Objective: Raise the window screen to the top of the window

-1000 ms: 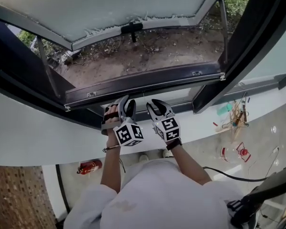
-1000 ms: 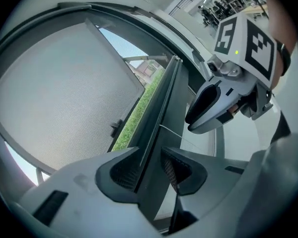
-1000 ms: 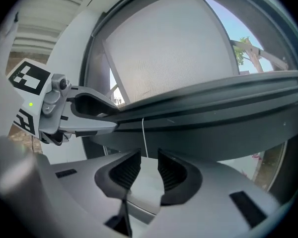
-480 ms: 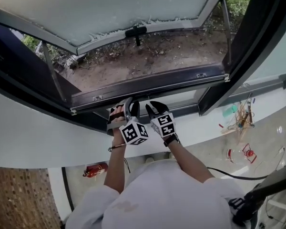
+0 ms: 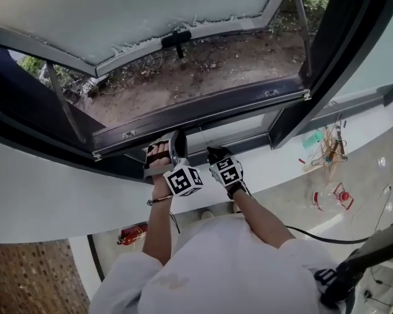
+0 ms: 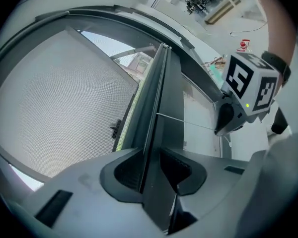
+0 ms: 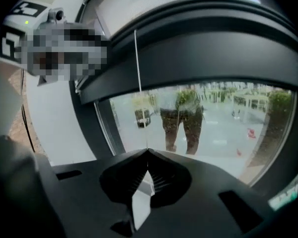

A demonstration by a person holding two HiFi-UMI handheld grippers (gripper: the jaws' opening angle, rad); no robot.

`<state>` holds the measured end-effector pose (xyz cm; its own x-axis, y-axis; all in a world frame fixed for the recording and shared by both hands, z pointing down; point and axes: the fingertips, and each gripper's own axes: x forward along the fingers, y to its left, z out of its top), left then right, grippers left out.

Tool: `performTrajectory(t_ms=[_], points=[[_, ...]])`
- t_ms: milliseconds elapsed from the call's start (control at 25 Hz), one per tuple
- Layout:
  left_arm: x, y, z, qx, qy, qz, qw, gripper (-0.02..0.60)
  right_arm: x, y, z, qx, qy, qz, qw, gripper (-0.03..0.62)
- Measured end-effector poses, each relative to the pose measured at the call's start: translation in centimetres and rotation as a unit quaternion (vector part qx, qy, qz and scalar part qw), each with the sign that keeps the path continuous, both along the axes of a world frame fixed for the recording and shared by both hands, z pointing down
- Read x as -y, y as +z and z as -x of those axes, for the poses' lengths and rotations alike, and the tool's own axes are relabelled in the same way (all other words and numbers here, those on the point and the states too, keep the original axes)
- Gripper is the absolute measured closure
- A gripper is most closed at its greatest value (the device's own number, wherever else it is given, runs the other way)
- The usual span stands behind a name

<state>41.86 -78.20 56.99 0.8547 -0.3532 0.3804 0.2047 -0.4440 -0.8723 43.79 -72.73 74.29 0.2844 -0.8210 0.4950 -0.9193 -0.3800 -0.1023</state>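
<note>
Open air lies between the dark bar (image 5: 203,108) and the tilted-out panel (image 5: 118,12), bounded by a stay rod (image 5: 60,100) each side. Below the bar's middle, the left gripper (image 5: 175,142) clamping it and the right gripper (image 5: 216,154) pinching a thin cord (image 7: 137,63) crowd the space above the white wall (image 5: 46,188).

Bright daylight — fisheye-warped edges, dark corners.
</note>
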Motion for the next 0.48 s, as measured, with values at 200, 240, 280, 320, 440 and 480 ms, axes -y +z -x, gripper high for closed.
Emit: performTrajectory(t_ms=[200,240,280,320,440,480], points=[[-0.1,-0.1,0.2,-0.025,0.002,0.009,0.9997,0.476,-5.2,10.7,5.3,0.094,-0.052,0.12,0.987,0.592],[-0.1,-0.1,0.2,-0.024,0.004,0.008,0.9997,0.477,-6.7,12.6,6.4,0.111,-0.056,0.147,0.981,0.592],[-0.1,-0.1,0.2,-0.022,0.005,0.005,0.9997,0.479,-8.0,14.0,7.0,0.122,-0.055,0.166,0.977,0.592],[-0.2,-0.1,0.2,-0.02,0.006,-0.001,0.9998,0.48,-9.1,14.9,7.3,0.126,-0.049,0.169,0.976,0.592],[-0.2,-0.1,0.2,-0.008,0.003,-0.027,0.9996,0.483,-9.9,14.9,7.2,0.126,-0.027,0.125,0.984,0.592],[-0.1,-0.1,0.2,-0.003,-0.001,-0.035,0.9994,0.483,-9.8,14.7,7.2,0.118,-0.028,0.118,0.986,0.592]])
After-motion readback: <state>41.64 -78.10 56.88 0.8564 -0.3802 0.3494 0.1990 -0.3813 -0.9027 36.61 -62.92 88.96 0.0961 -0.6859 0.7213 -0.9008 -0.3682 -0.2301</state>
